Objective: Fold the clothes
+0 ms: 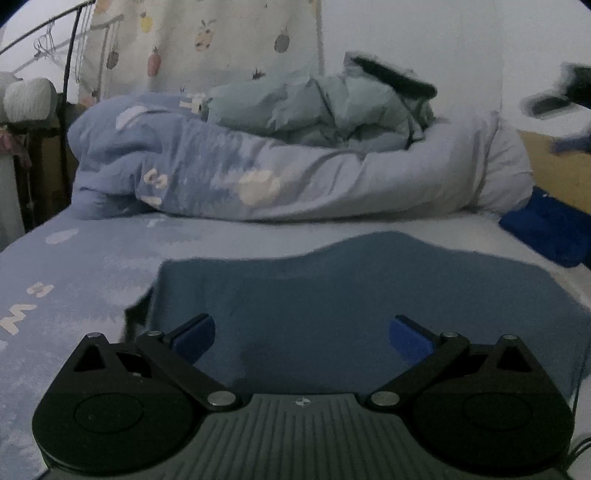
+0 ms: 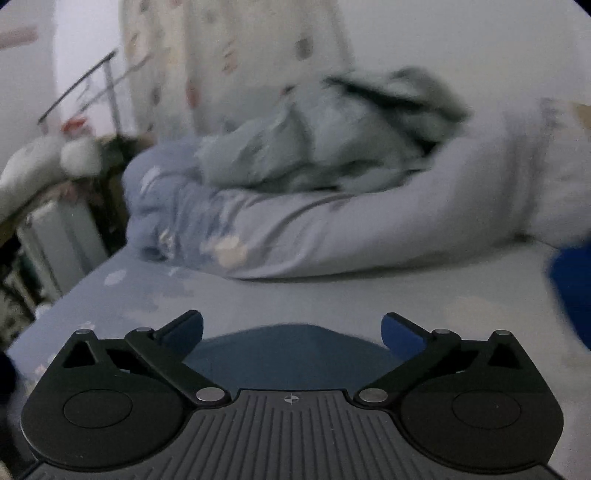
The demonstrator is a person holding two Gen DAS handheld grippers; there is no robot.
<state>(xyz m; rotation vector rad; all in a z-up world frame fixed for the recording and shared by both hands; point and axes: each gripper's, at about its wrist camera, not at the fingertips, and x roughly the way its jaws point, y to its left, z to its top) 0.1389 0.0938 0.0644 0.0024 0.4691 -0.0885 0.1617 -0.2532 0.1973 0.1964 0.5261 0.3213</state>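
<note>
1. Hovering over the bed: left gripper (image 1: 302, 339) sits low above a flat slate-blue garment (image 1: 369, 295), jaws spread wide, blue pads (image 1: 410, 341) clear of the cloth, nothing between them.
2. Right gripper (image 2: 291, 334) is higher and further back, jaws also wide apart and empty. Its view is smeared with motion blur; only the far edge of the slate-blue garment (image 2: 291, 350) shows between the fingers.
3. Garment lies spread on the pale blue printed bedsheet (image 1: 74, 288), smooth across the middle, left corner slightly rumpled with a dark fold under it. Whether it is a shirt or something else, cannot tell.
4. Behind it, across the bed: a rolled-up duvet (image 1: 295, 177) in light blue with white cloud and letter prints.
5. On top of the duvet: a crumpled grey-green puffer jacket (image 1: 317, 110) with a dark fur-like trim (image 1: 395, 77) at its upper right.
6. Right edge of the bed: a bright royal-blue fabric item (image 1: 546, 229), touching the sheet, just beside the end of the duvet. Type unclear.
7. Background: curtain with fruit print (image 1: 192, 44), a metal rail (image 1: 48, 29) at upper left, white plush object (image 1: 29, 99) at far left.
8. Far right of the left view: a dark blurred shape (image 1: 565, 96), too smeared to identify.
</note>
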